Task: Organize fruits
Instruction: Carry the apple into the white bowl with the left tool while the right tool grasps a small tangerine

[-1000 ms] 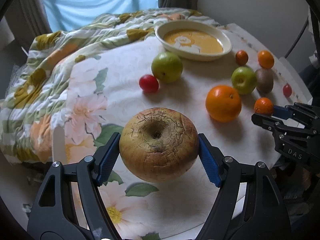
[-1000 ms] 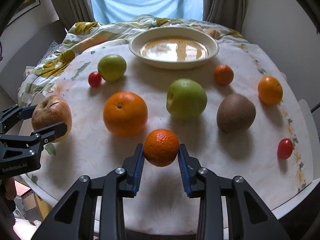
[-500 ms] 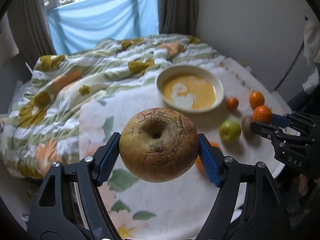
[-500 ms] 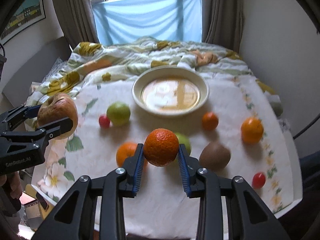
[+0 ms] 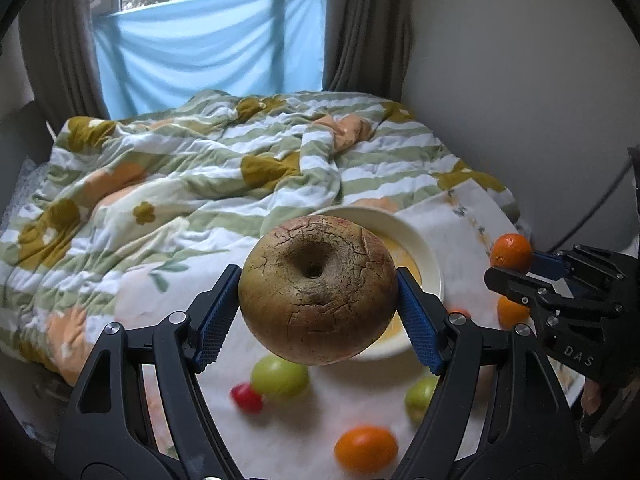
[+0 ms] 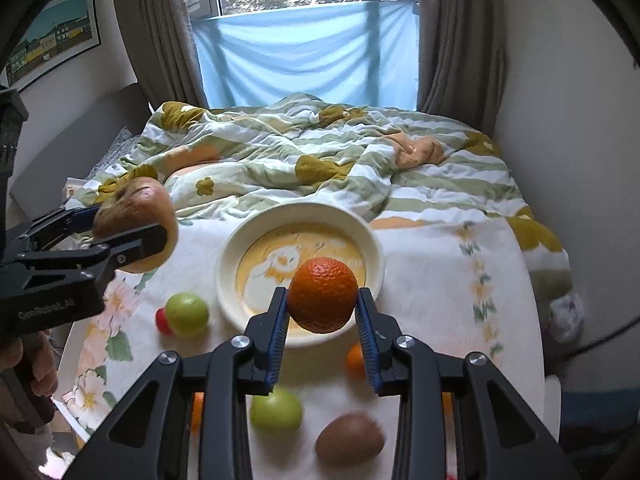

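My left gripper [image 5: 318,300] is shut on a large cracked brownish apple [image 5: 316,292], held in the air above the table in front of the cream bowl [image 5: 424,252]. My right gripper [image 6: 323,312] is shut on a small orange mandarin [image 6: 322,294], held above the near rim of the bowl [image 6: 240,252]. The apple also shows in the right wrist view [image 6: 140,212], left of the bowl. The mandarin also shows in the left wrist view [image 5: 511,251]. On the table lie green apples [image 6: 187,313] [image 6: 276,410], a kiwi [image 6: 349,439], a red fruit [image 5: 247,398] and an orange [image 5: 366,448].
The round table has a floral cloth [image 6: 440,280]. Behind it lies a bed with a striped flowered quilt [image 6: 300,148]. A wall [image 6: 568,160] stands to the right and a curtained window [image 6: 308,52] at the back. A small orange fruit [image 6: 355,358] lies under the right gripper.
Both grippers have risen and moved forward toward the bowl with their fruit. The table fruits now lie lower and nearer in both views.
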`<state>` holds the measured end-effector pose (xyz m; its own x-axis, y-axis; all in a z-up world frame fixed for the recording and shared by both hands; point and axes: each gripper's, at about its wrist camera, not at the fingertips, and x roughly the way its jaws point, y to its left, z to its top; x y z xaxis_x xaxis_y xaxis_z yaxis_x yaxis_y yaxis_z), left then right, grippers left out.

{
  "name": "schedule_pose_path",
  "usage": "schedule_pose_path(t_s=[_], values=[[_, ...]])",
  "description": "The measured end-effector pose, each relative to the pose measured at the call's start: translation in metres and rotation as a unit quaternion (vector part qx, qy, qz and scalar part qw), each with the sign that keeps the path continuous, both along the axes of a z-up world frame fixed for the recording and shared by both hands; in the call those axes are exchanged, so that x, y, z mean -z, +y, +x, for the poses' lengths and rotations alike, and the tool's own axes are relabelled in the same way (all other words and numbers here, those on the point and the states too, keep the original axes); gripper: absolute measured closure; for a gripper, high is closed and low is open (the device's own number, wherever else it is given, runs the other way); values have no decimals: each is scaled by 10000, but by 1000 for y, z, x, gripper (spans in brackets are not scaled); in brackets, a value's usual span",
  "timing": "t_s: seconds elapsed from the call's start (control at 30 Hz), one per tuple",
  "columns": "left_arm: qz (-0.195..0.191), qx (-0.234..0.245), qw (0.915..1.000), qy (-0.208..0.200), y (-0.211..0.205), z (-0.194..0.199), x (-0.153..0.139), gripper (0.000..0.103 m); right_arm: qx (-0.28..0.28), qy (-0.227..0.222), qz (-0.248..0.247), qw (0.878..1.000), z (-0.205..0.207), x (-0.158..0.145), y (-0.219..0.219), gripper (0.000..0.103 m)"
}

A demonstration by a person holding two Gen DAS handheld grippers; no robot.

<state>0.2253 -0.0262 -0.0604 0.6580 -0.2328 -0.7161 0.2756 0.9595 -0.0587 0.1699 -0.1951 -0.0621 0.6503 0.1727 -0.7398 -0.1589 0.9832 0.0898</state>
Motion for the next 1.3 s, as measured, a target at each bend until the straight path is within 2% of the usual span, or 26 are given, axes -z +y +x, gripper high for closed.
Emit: schedule_pose_path(t_s=[0.2,0.37,0.7,0.83,1.03,1.13,1.3], values=[[-104,-202,9992,325,-22,52,29,21,-202,100,-56,9997,50,12,-20,72],[-32,-326,9980,548,-36,84,57,21,-310,235,69,9992,85,27,-33,72],[325,-252,9952,886,-63,119,95,21,-431,517,159,9976,110,52,-52,72],[467,-160,9945,923,-70,120,102,21,-364,559,206,9976,110,55,-60,72],[335,-65,9933,1104,-74,122,110,20,-222,572,231,9978,105,53,-64,72],[288,-78,9956,891,-71,114,99,2,-185,573,244,9979,103,51,-67,72],[237,-164,9970,715,-60,106,80,0,-176,524,211,9982,97,46,-66,72]])
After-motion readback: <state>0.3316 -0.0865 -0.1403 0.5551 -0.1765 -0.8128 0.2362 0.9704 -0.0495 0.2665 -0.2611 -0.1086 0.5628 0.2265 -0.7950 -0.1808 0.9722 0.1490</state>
